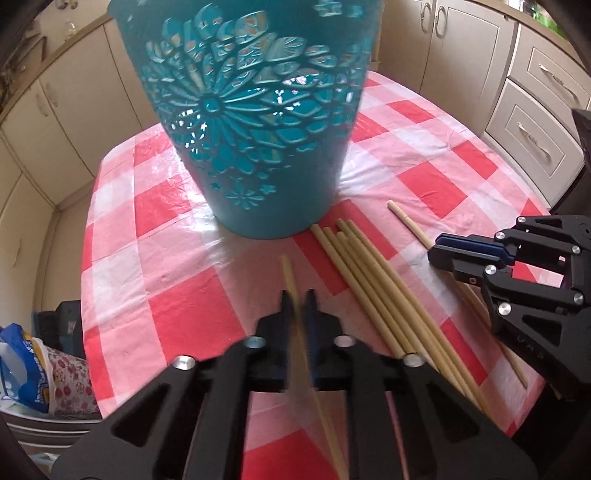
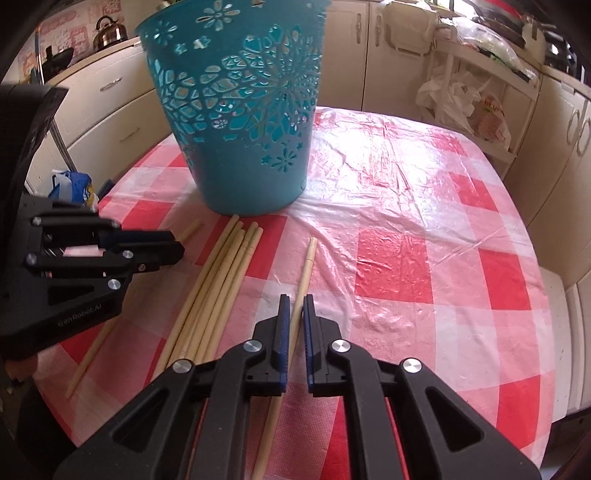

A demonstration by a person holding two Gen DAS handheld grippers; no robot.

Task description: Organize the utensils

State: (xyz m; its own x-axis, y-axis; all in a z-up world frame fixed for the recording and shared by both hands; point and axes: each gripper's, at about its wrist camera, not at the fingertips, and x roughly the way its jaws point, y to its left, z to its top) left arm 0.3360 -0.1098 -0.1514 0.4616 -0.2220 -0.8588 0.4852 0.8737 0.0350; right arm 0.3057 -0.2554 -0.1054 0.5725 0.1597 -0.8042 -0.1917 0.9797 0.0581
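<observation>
A tall teal cut-out basket stands upright on the red-and-white checked tablecloth. Several pale bamboo chopsticks lie in a bundle just in front of it. My left gripper is shut on a single chopstick left of the bundle, its tip pointing at the basket's base. My right gripper is shut on another lone chopstick right of the bundle. Both grippers sit low over the cloth.
Cream kitchen cabinets surround the table. A blue and floral bag sits off the left edge. White plastic bags on a rack are beyond the far right corner. A kettle rests on the counter behind.
</observation>
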